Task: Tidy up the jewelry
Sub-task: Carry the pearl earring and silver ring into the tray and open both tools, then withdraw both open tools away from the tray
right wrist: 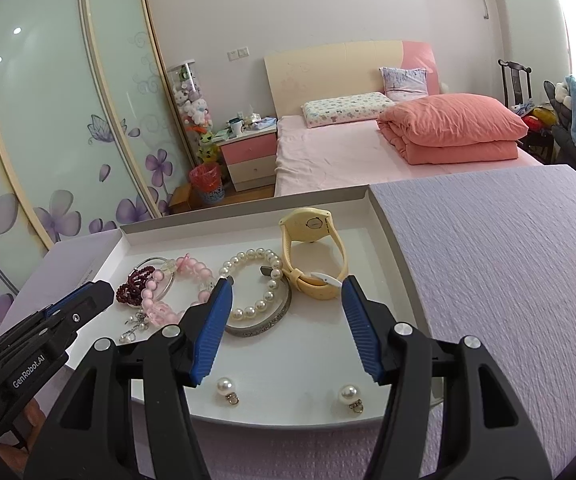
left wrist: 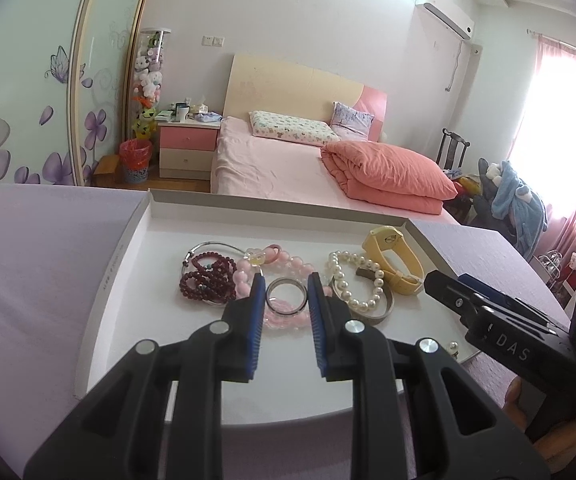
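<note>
- White cardboard tray point(right wrist: 383, 224) on my lavender-covered worktop point(right wrist: 507, 280), holding all the jewelry: dark red bead strand point(left wrist: 204, 280), pink bead bracelet point(left wrist: 288, 260), pearl bracelet point(right wrist: 254, 286), engraved metal bangle point(right wrist: 260, 326), yellow wristwatch point(right wrist: 311, 256), and two loose pearl earrings at the near edge, one on the left point(right wrist: 226, 387), one on the right point(right wrist: 349, 396).
- My right hand-held gripper point(right wrist: 286, 292) stands moderately wide with nothing between its blue pads; no pad touches any piece.
- Deciding relation: the yellow wristwatch lies just ahead of the right gap, toward its right finger, the strap loop running away from me toward the far wall of the tray. The pearl bracelet and the bangle under it lie ahead toward the left finger.
- My left hand-held gripper point(left wrist: 286, 284) is narrow. A ring-shaped bangle point(left wrist: 286, 298) shows through its gap; I cannot tell whether the pads touch it.
- Judged nearer arm: the right for the watch and both earrings, the left for the pink and red beads.
- Both earrings lie nearer to me than the right fingertips, so I judge that reaching them means drawing back.
</note>
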